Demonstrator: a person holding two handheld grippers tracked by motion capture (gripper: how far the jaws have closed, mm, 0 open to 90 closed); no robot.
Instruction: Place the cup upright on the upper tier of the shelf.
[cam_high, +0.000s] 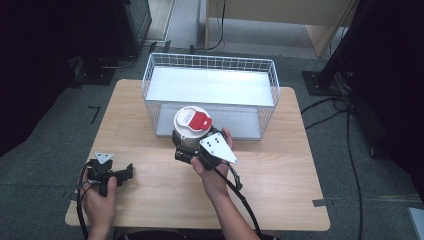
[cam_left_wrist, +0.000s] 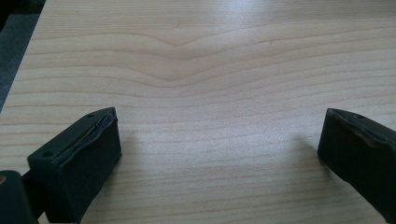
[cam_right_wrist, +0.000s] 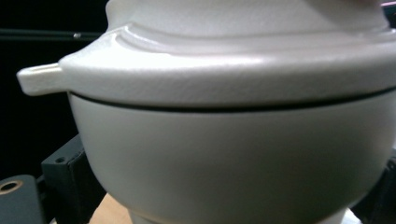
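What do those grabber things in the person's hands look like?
Both are black. The left gripper and right gripper each carry a grey three-cornered plate on top; the right one's plate has small dark holes. A black cable trails from each. The jaws are blocky, with dark worn pads. The forearms are bare, no sleeves.

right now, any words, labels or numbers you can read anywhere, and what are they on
None can be read.
The red and white label on the lid of the white lidded container may carry print, but it is too small and blurred to read in the high view.
The container's side in the right gripper view is plain white, and the wire basket and wooden table carry no markings.
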